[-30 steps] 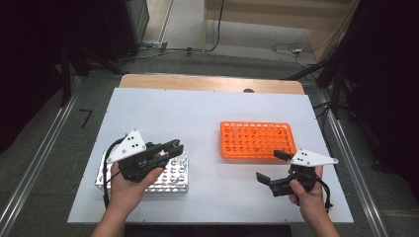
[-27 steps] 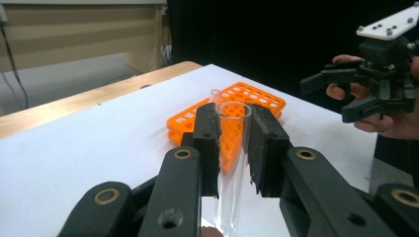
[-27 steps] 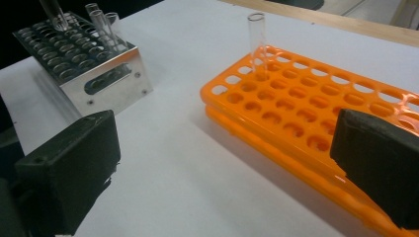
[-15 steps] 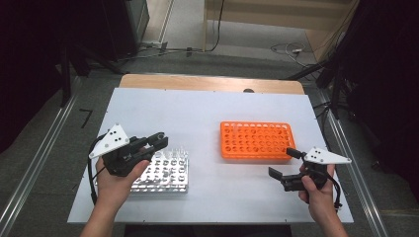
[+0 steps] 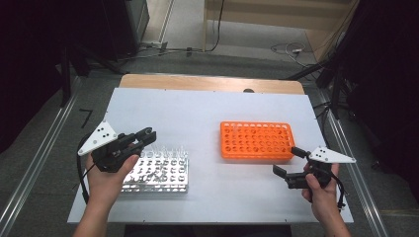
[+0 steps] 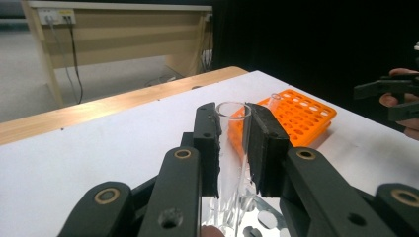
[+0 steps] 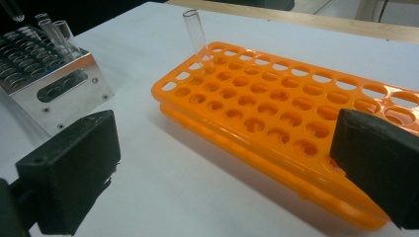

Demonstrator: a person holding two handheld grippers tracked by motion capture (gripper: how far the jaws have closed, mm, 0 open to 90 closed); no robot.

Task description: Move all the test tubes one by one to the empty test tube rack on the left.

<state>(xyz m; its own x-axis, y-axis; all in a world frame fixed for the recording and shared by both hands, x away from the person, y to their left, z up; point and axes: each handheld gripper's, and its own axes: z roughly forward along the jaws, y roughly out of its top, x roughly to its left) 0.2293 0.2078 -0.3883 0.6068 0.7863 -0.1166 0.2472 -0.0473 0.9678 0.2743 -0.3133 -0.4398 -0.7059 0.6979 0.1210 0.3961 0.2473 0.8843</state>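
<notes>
My left gripper (image 5: pixel 148 134) hovers over the far left corner of a metal tube rack (image 5: pixel 160 173). In the left gripper view its jaws (image 6: pixel 232 118) are shut on a clear test tube (image 6: pixel 230 163), held upright, its lower end hidden down among the rack's tubes. An orange tube rack (image 5: pixel 257 140) lies to the right of centre, with one clear tube (image 7: pixel 195 34) leaning in a corner hole. My right gripper (image 5: pixel 287 160) is open just in front of the orange rack's right end, nothing between its pads (image 7: pixel 69 177).
The metal rack (image 7: pixel 49 74) holds several clear tubes (image 7: pixel 54 27) along its far row. White tabletop (image 5: pixel 207 113) lies bare between and behind the racks. A wooden strip (image 5: pixel 212 83) edges the table's far side.
My left gripper has shifted left and a little farther away over the metal rack's corner. The right hand has drifted right, toward the orange rack's right end.
</notes>
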